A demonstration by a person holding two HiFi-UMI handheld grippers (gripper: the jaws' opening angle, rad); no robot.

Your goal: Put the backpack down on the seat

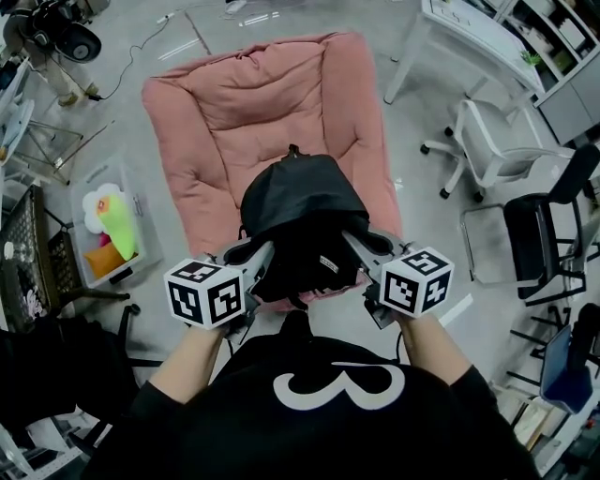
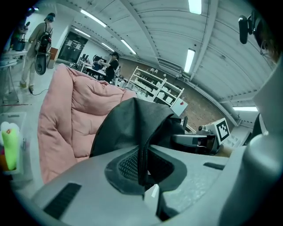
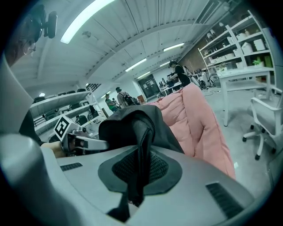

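A black backpack (image 1: 305,220) hangs between my two grippers, over the front part of a pink cushioned seat (image 1: 234,108). My left gripper (image 1: 265,259) is shut on a strap of the backpack (image 2: 142,152) at its left side. My right gripper (image 1: 352,246) is shut on a padded strap of the backpack (image 3: 138,154) at its right side. Each gripper view shows the black fabric pinched between its jaws, with the pink seat (image 2: 70,114) (image 3: 199,119) behind. The bag's lower edge is hidden by the grippers, so whether it touches the cushion is unclear.
A clear bin (image 1: 103,230) with colourful toys stands left of the seat. A white office chair (image 1: 487,150) and a black chair (image 1: 548,225) stand at the right, near a white desk (image 1: 469,28). People stand far off in the room (image 2: 40,39).
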